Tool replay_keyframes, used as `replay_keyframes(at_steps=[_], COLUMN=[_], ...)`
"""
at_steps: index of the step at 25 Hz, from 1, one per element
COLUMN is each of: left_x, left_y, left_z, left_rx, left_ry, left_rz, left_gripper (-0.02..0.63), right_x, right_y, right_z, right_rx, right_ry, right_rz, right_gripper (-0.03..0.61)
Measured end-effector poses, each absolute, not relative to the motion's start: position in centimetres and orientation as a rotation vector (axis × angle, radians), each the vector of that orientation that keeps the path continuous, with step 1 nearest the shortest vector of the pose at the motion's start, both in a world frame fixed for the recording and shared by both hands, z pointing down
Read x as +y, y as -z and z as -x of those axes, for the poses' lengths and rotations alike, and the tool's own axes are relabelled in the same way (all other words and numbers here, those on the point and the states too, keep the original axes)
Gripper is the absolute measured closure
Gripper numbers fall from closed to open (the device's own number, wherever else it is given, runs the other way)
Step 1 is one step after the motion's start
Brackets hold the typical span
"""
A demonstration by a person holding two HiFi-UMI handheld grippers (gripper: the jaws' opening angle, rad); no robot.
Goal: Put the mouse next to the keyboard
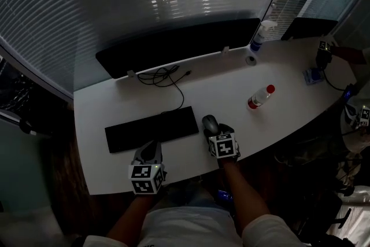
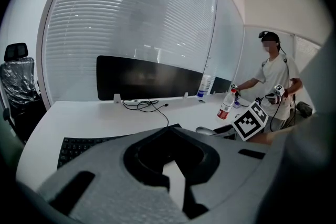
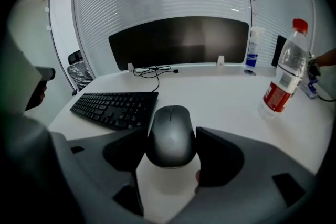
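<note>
A dark mouse (image 1: 209,122) (image 3: 170,134) rests on the white table (image 1: 231,87), just right of the black keyboard (image 1: 151,128) (image 3: 115,107). My right gripper (image 1: 213,130) (image 3: 171,148) has one jaw against each side of the mouse's rear half, shut on it. My left gripper (image 1: 151,151) (image 2: 168,132) hovers at the keyboard's near edge, shut with nothing in it; only a sliver of table shows between its jaws. In the left gripper view the keyboard (image 2: 86,145) lies to the left and the mouse (image 2: 210,130) shows beyond the jaws.
A wide dark monitor (image 1: 179,43) stands at the back, with a coiled cable (image 1: 165,75) before it. A water bottle (image 1: 260,97) lies right of the mouse, and a spray bottle (image 1: 261,36) stands at the back right. Another person (image 2: 273,81) works at the table's far right end.
</note>
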State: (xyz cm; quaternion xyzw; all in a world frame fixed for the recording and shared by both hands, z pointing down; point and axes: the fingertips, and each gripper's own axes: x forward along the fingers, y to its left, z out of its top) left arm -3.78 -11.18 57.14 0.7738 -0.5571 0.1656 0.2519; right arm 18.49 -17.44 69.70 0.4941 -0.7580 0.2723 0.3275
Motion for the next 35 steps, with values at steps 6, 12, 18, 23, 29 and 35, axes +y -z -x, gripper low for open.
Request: replay_keyframes(at_steps=[6, 12, 18, 23, 29, 35], left_x=[-11.4, -11.4, -11.4, -11.6, -11.8, -11.2], left_y=[-57.3, -57.5, -57.4, -57.4, -57.2, -57.4], left_z=[4.6, 5.4, 5.2, 5.0, 4.8, 4.2], left_rx=[-1.532, -1.551, -1.550, -1.550, -1.556, -1.558], left_ry=[-0.462, -0.471, -0.472, -0.471, -0.461, -0.447], left_rz=[-2.083, -2.064, -2.061, -2.062, -2.063, -2.061], left_gripper=[0.609, 0.609, 0.609, 0.609, 0.609, 0.609], right_x=[-18.1, -18.3, -18.1, -18.1, -18.2, -18.3], right_y=[-72.1, -72.8, -73.6, -73.8, -73.7, -72.0], right_z=[-19.3, -19.7, -19.5, -19.3, -19.4, -20.0], right_rx=[-1.910, -1.872, -1.868, -1.866, -1.883, -1.898], right_ry=[-0.765, -0.749, -0.771, -0.768, -0.749, -0.728], right_rz=[-1.337, -1.360, -1.339, -1.331, -1.321, -1.347], right_gripper=[0.285, 0.285, 0.285, 0.284, 0.282, 0.281])
